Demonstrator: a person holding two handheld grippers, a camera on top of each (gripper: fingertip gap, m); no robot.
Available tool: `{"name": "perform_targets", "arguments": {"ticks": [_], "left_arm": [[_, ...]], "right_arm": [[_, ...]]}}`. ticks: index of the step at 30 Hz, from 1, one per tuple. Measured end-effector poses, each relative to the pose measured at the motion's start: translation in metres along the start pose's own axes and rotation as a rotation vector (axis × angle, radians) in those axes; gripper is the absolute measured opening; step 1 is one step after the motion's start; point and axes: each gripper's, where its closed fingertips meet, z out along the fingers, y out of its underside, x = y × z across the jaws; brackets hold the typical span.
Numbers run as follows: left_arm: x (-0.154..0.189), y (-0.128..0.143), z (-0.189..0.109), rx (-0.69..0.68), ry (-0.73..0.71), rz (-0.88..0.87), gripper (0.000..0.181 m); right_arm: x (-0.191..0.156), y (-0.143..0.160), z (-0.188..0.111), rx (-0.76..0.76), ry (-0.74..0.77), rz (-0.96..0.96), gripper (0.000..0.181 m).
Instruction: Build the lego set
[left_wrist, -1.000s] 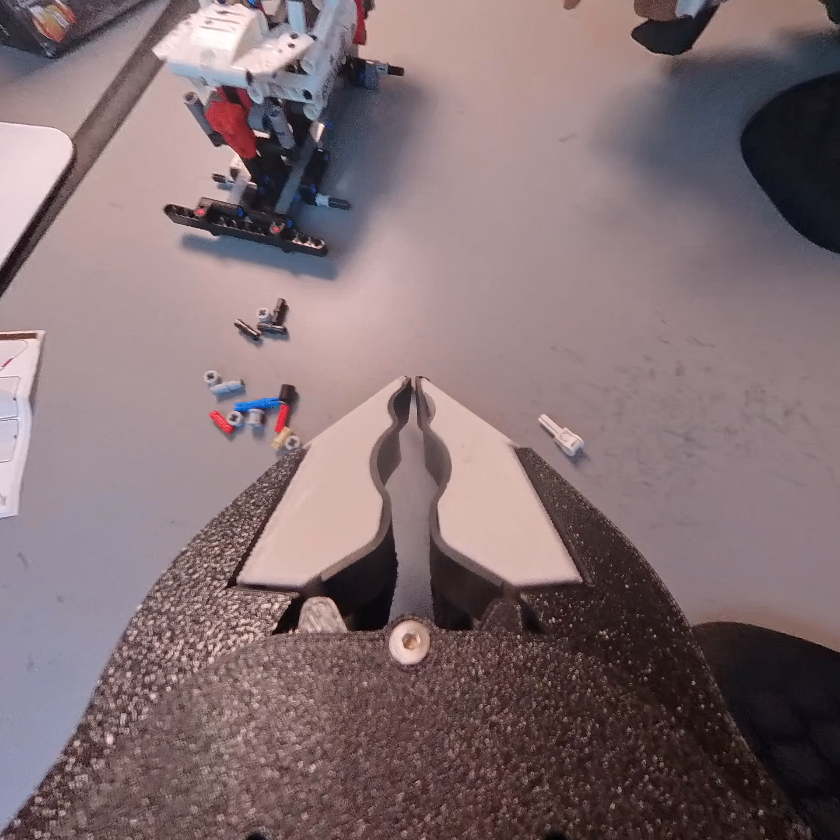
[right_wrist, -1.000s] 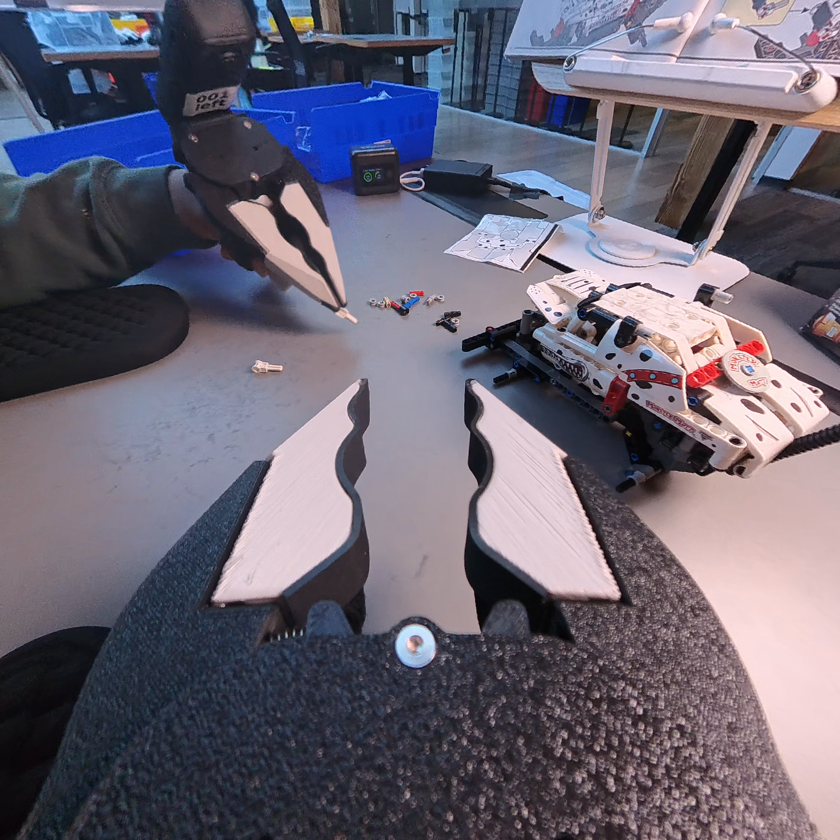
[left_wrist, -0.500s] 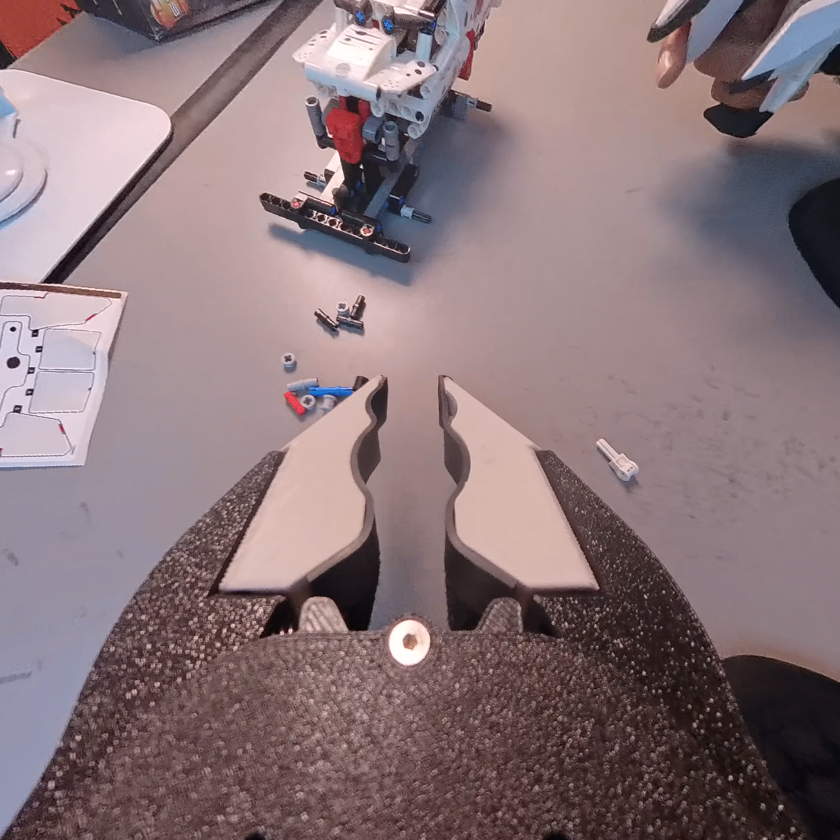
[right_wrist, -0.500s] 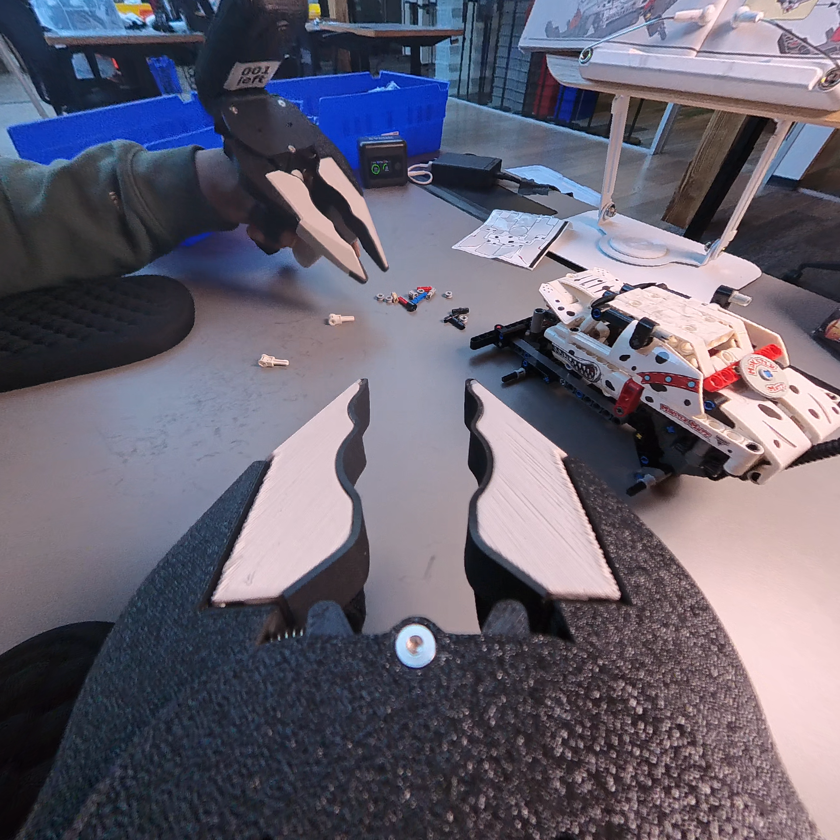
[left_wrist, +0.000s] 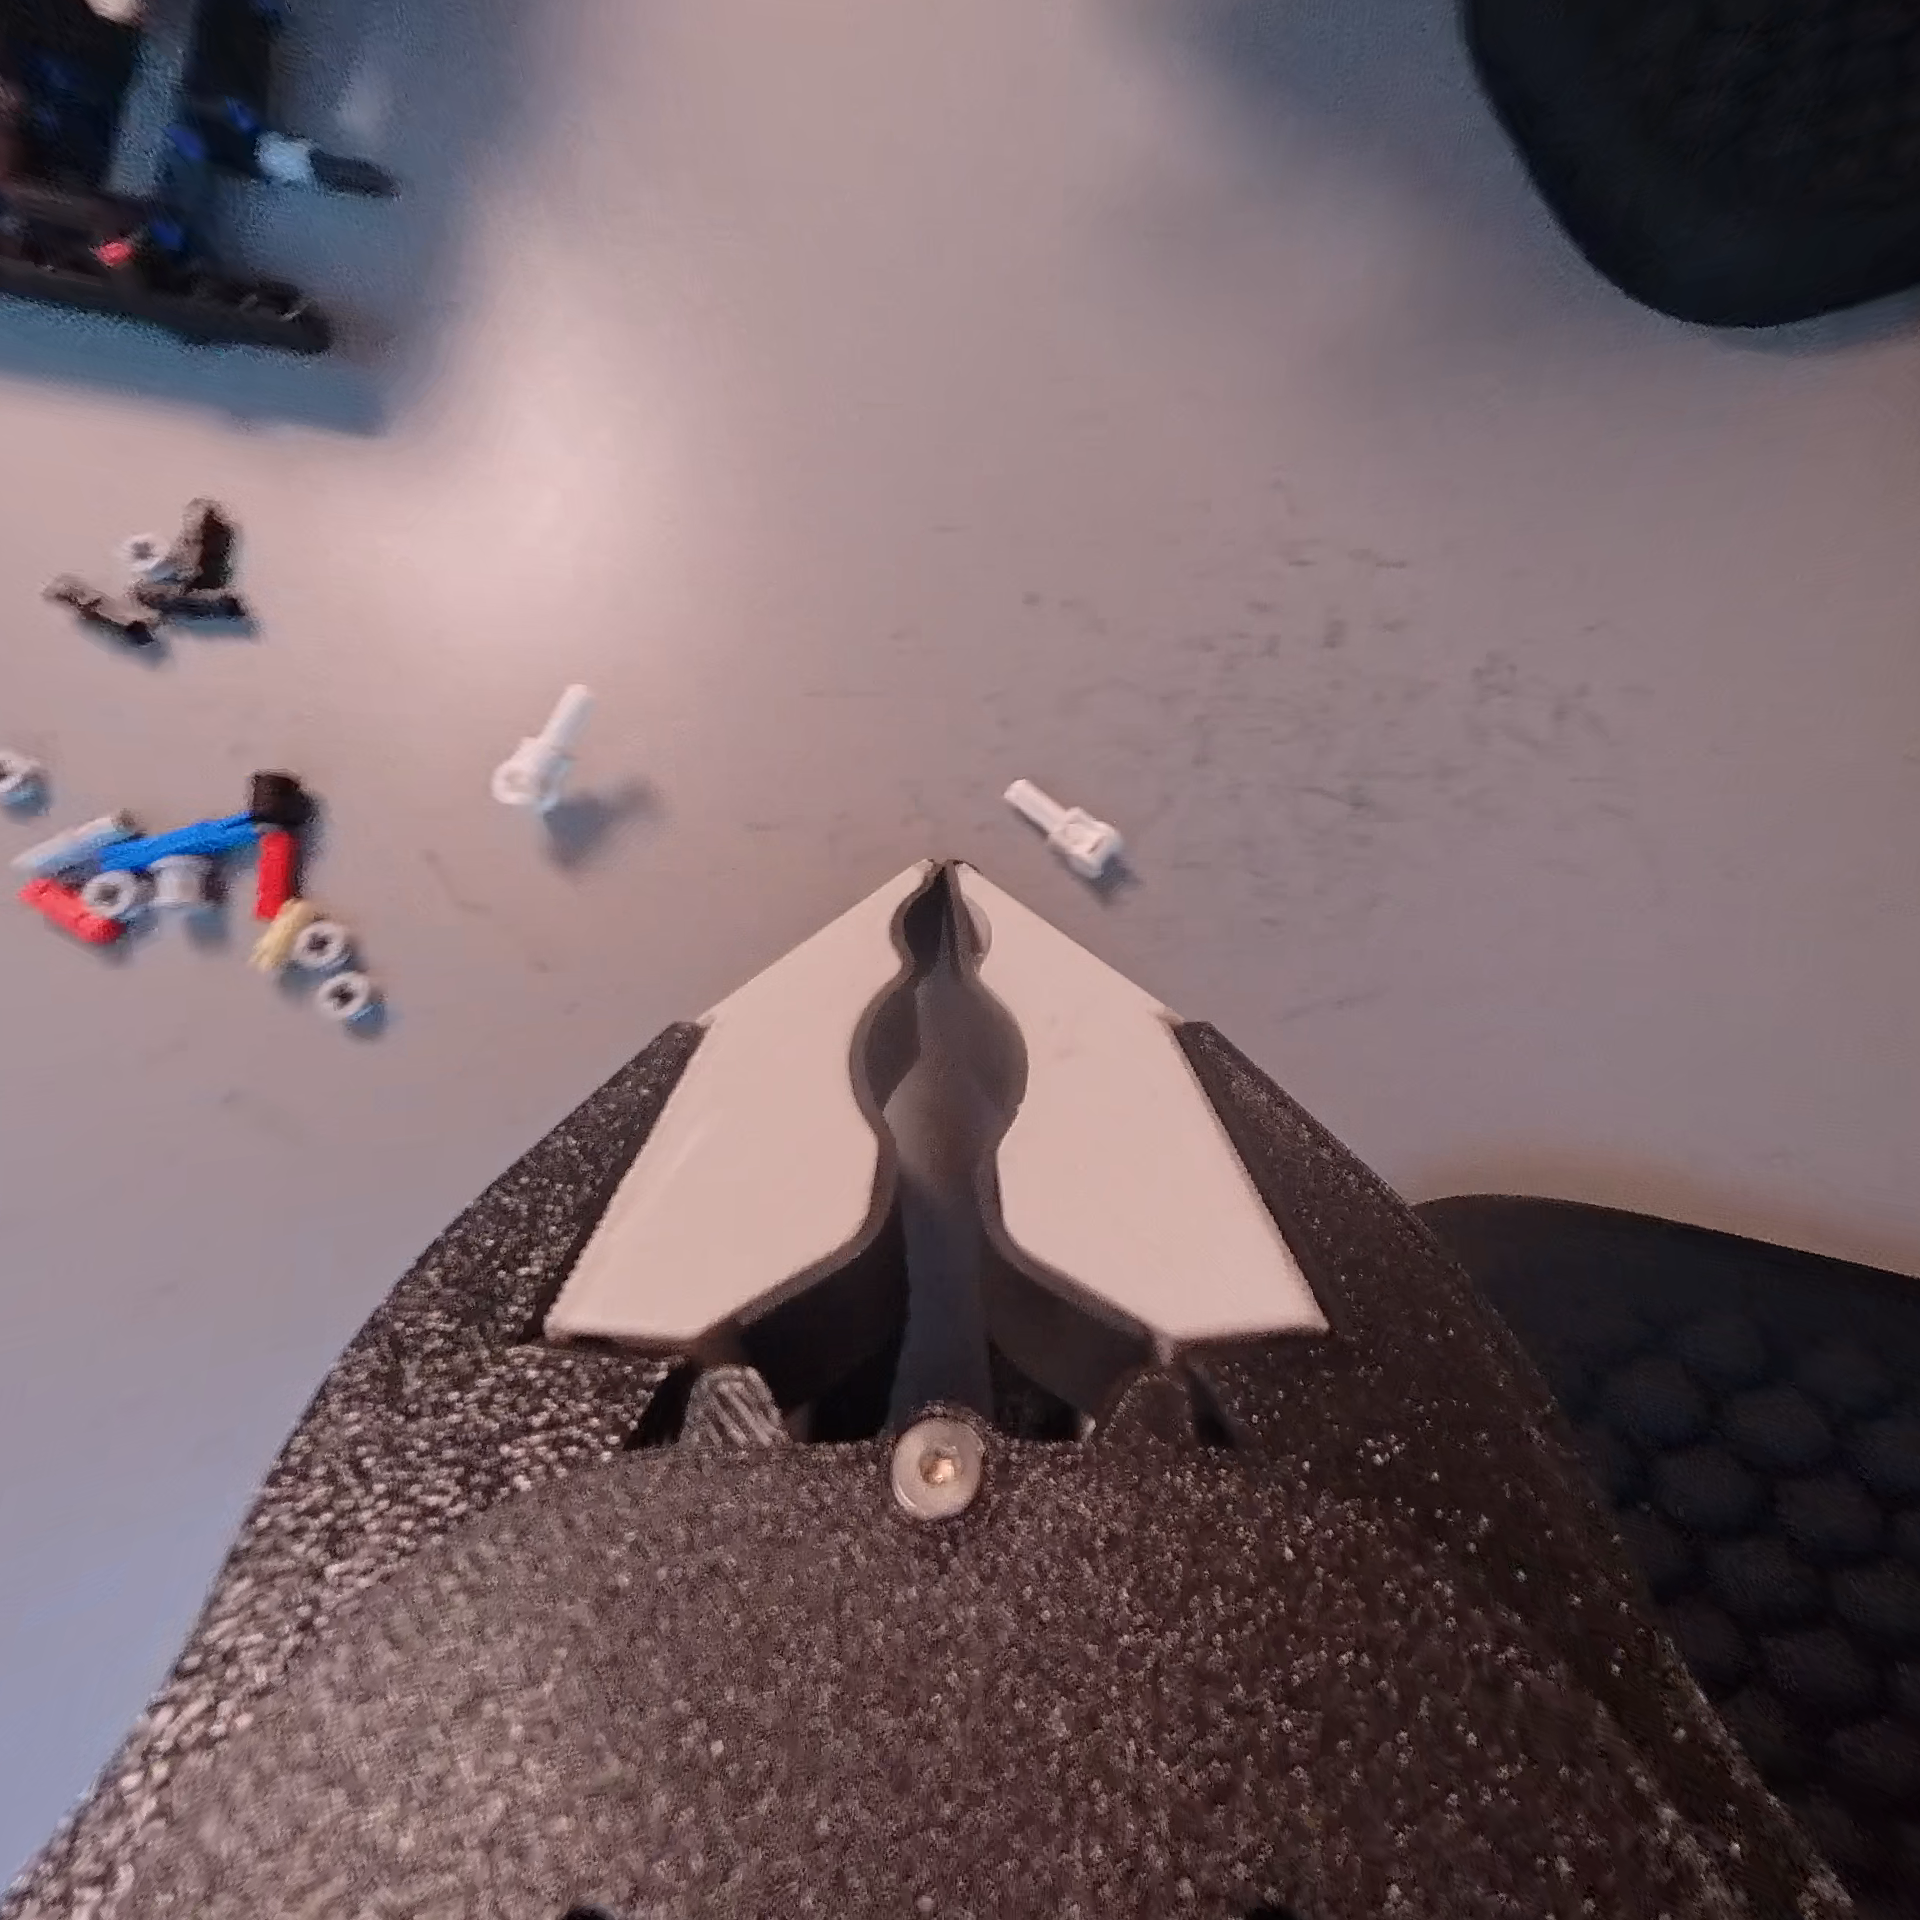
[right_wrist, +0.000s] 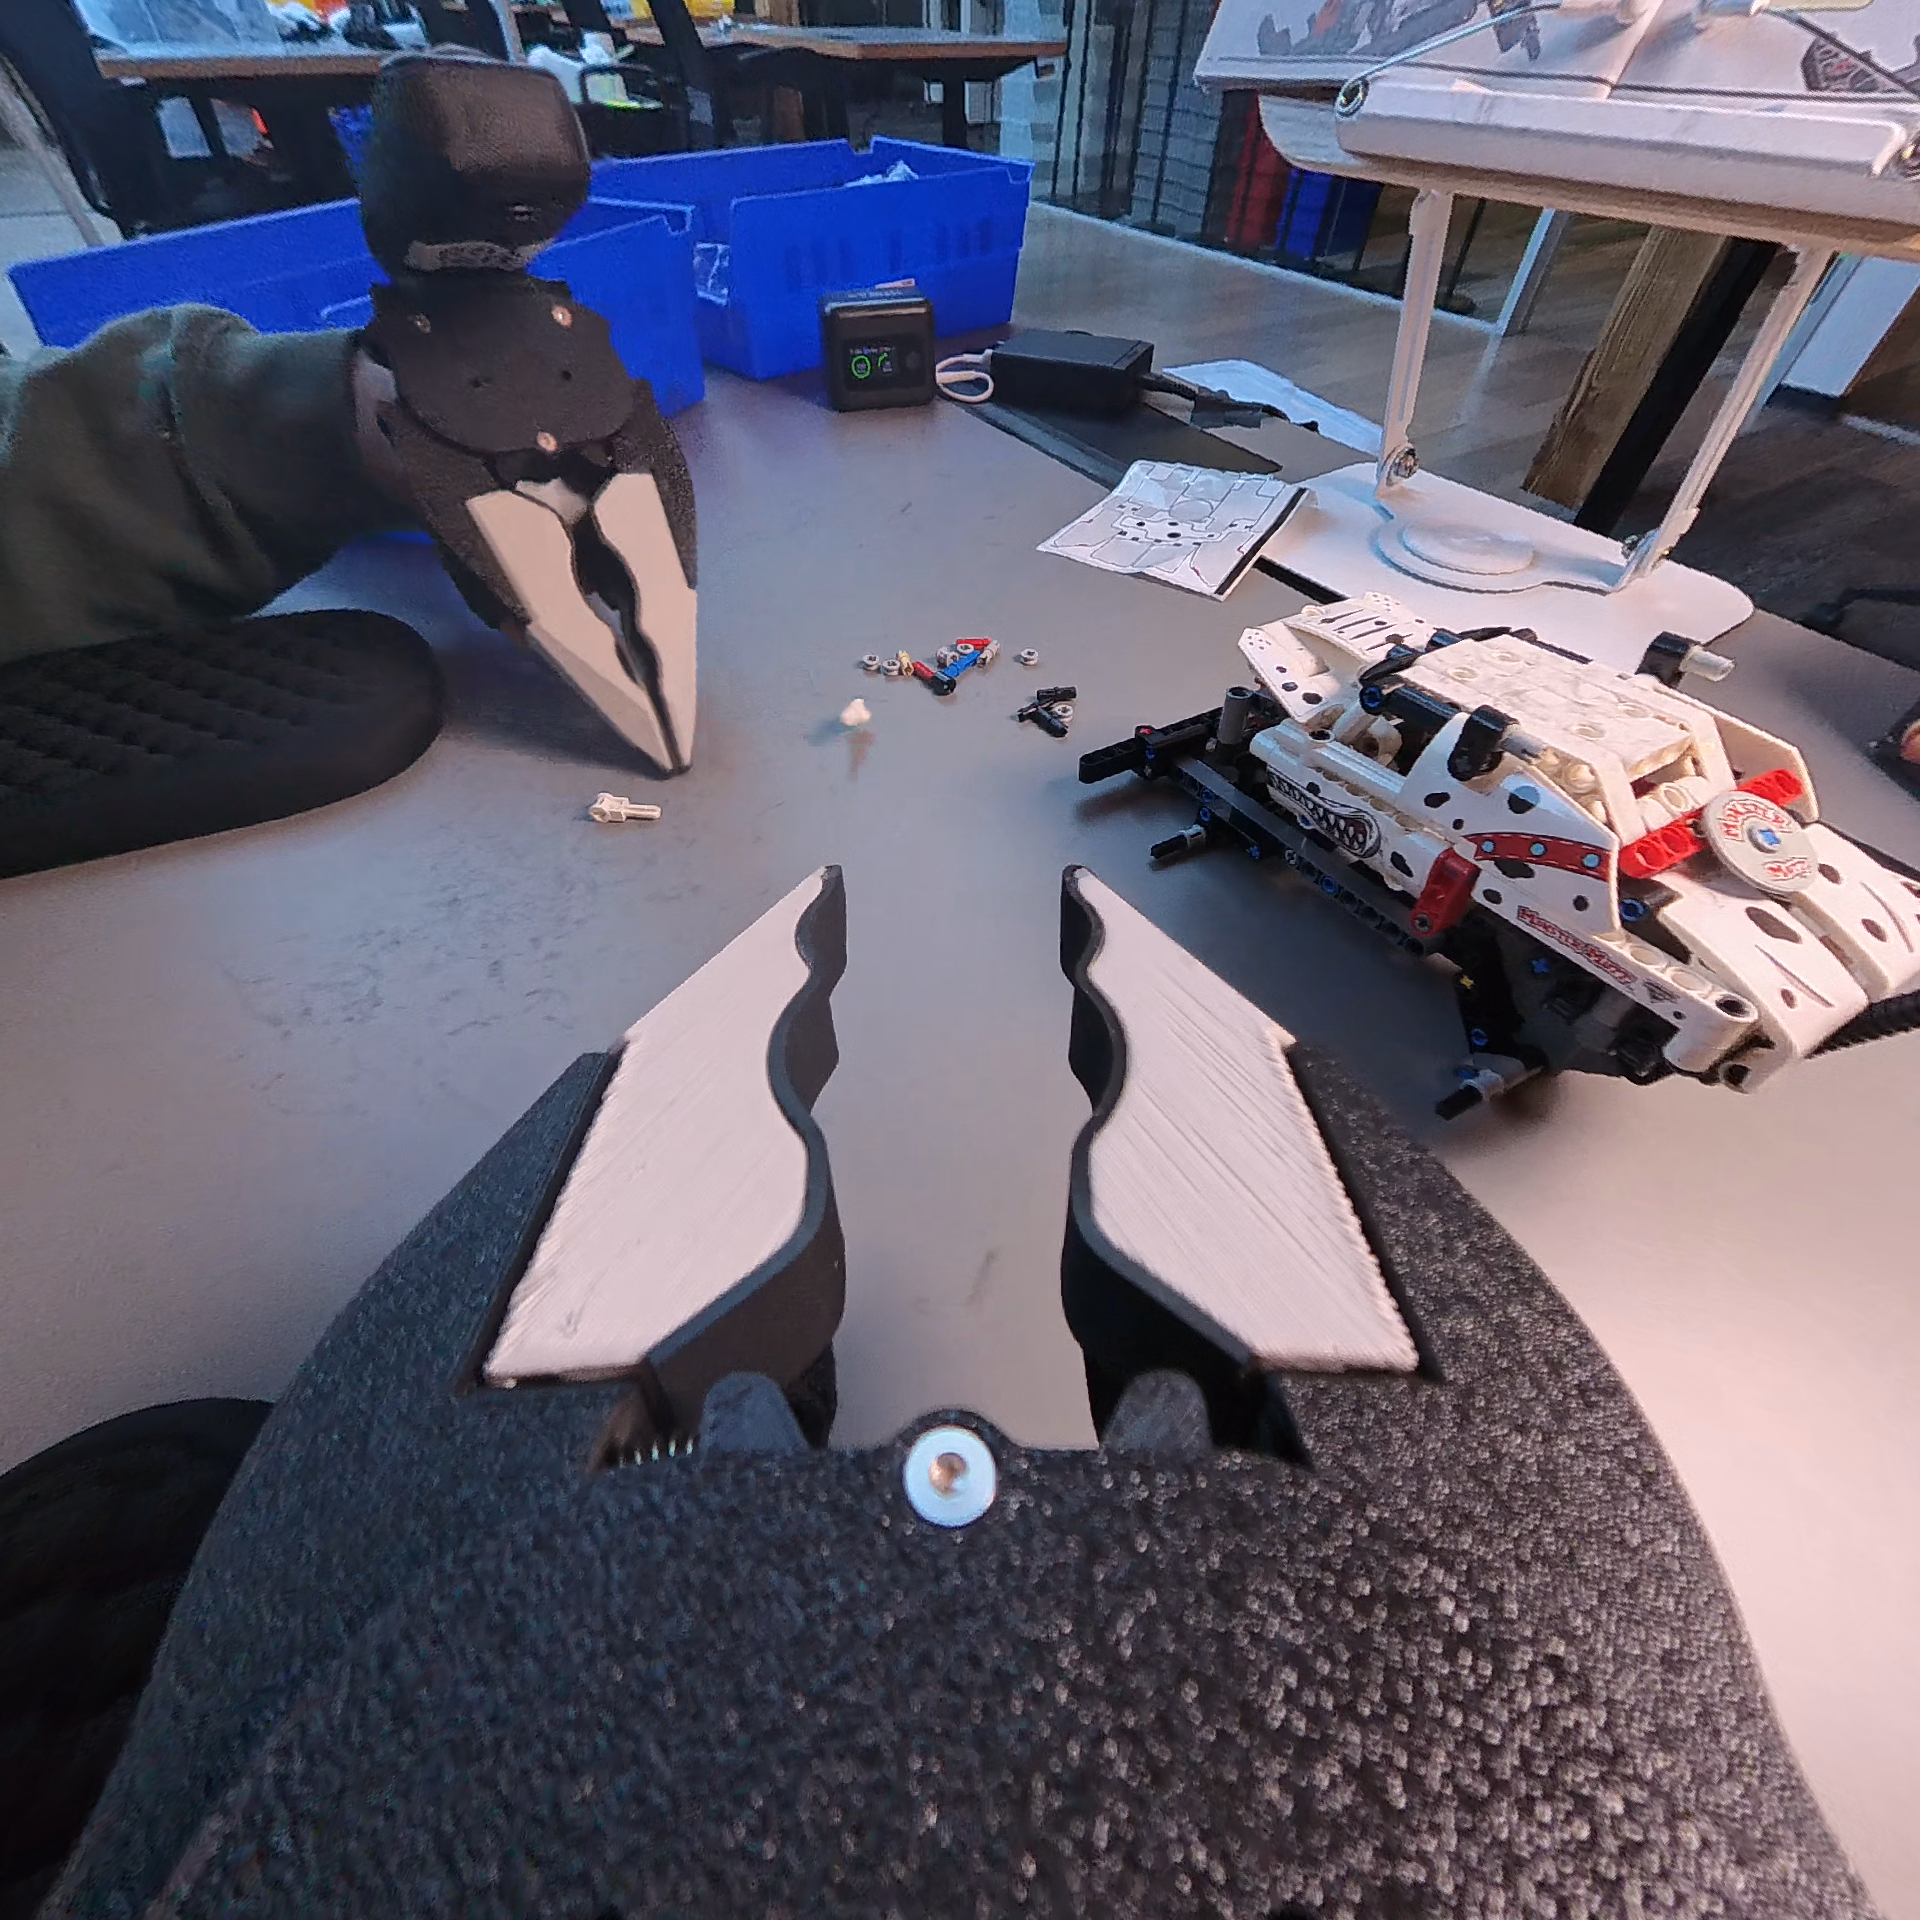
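- On the far left we see a black bumpy pad (right_wrist: 187, 717) with a dark green sleeve (right_wrist: 156, 468) resting on it.
- Our left gripper (right_wrist: 670, 764) points down at the smooth grey table (right_wrist: 312, 987). Its flat, pale fingers (left_wrist: 790, 1122) have wavy black edges, and the tips meet with nothing between them.
- A small white peg piece (right_wrist: 623, 808) lies just beside those tips. A second white peg (left_wrist: 540, 764) sits farther left in the left wrist view, and it looks blurry.
- Next comes a little pile of tiny pins (right_wrist: 940, 660) in red, blue, grey and black. They are too small to tell apart well.
- Our right gripper (right_wrist: 951, 883) hangs over the table with its jaws wide apart and empty. Its body is rough and grainy.
- On the right stands the lego truck (right_wrist: 1507, 831), white with black spots. Its right end is cut off.
- Behind are blue plastic bins (right_wrist: 862, 249) and a white stand (right_wrist: 1507, 551).
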Motion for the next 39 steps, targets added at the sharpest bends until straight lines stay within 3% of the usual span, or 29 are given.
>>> {"name": "perform_targets", "arguments": {"ticks": [3,6,10,15,17,23,25,27,29,32,39], "left_arm": [[0.004,-0.015,-0.003,0.079,0.018,0.009,0.000],[-0.046,-0.025,-0.017,0.160,-0.181,-0.114,0.016],[-0.073,-0.024,-0.002,0.107,-0.261,-0.104,0.038],[-0.084,-0.030,0.016,0.070,-0.242,-0.070,0.033],[-0.078,-0.031,0.019,0.059,-0.209,-0.042,0.005],[-0.011,-0.020,0.012,0.052,0.051,0.019,0.005],[-0.010,-0.025,-0.002,0.126,0.076,-0.024,0.023],[-0.034,-0.037,-0.023,0.240,0.023,-0.104,0.027],[-0.089,-0.043,-0.044,0.346,-0.176,-0.247,0.019],[-0.144,-0.022,-0.049,0.290,-0.365,-0.409,0.016],[-0.154,-0.004,-0.025,0.131,-0.423,-0.356,0.014]], "right_arm": [[0.000,0.001,0.001,-0.003,-0.001,0.003,0.040],[-0.001,0.001,0.001,-0.002,-0.002,-0.002,0.040],[-0.003,0.002,0.003,-0.008,-0.008,-0.001,0.040],[-0.003,0.003,0.003,-0.009,-0.011,0.003,0.040],[-0.003,0.003,0.004,-0.008,-0.013,0.005,0.040],[-0.002,0.006,0.004,-0.016,-0.012,0.008,0.040],[-0.003,0.006,0.005,-0.017,-0.016,0.010,0.040],[-0.004,0.007,0.006,-0.019,-0.020,0.008,0.040],[-0.005,0.008,0.007,-0.023,-0.023,0.006,0.040],[-0.005,0.008,0.008,-0.026,-0.020,0.005,0.040],[-0.001,0.007,0.005,-0.018,-0.009,0.011,0.039]]}}
